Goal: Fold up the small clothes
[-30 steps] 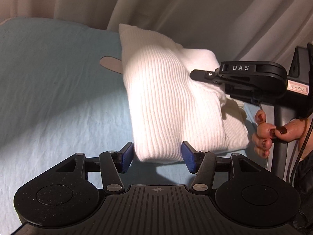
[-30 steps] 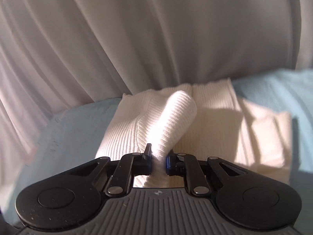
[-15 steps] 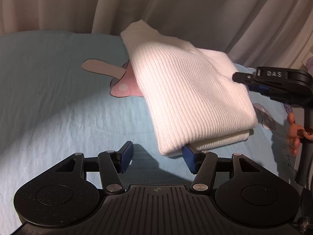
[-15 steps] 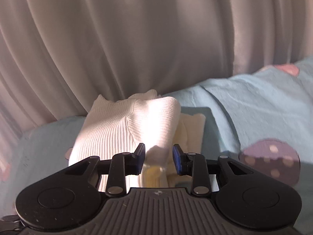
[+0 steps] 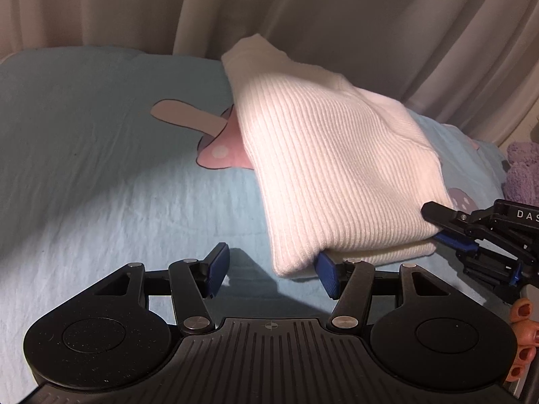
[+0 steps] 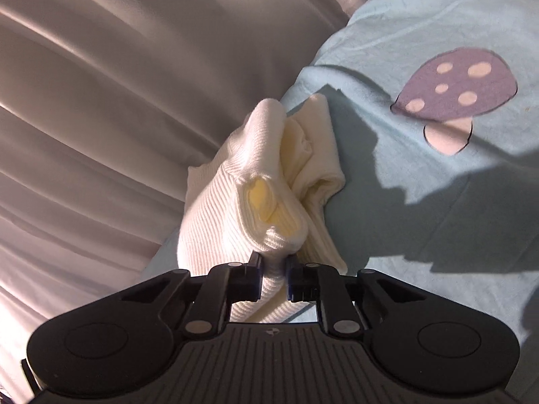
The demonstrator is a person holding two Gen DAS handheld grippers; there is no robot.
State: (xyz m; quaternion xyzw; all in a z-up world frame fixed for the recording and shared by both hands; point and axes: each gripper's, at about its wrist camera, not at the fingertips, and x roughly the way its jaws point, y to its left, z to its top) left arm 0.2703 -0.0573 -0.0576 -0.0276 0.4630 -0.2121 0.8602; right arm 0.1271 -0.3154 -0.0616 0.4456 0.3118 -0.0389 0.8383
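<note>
Left wrist view: a light blue bedsheet printed with mushrooms fills the scene, with pale pleated curtains hanging behind it. On the sheet, toward the curtains, lies a folded white ribbed knit garment, covering part of a pink mushroom print. The left gripper hovers at the garment's near edge, jaws apart and holding nothing, its right pad touching the fold. At the garment's right corner, the right gripper pinches the knit; a hand shows below it. Right wrist view: the right gripper's jaws are closing, pads pressing a bunched fold of the garment, beside a purple mushroom print.
</note>
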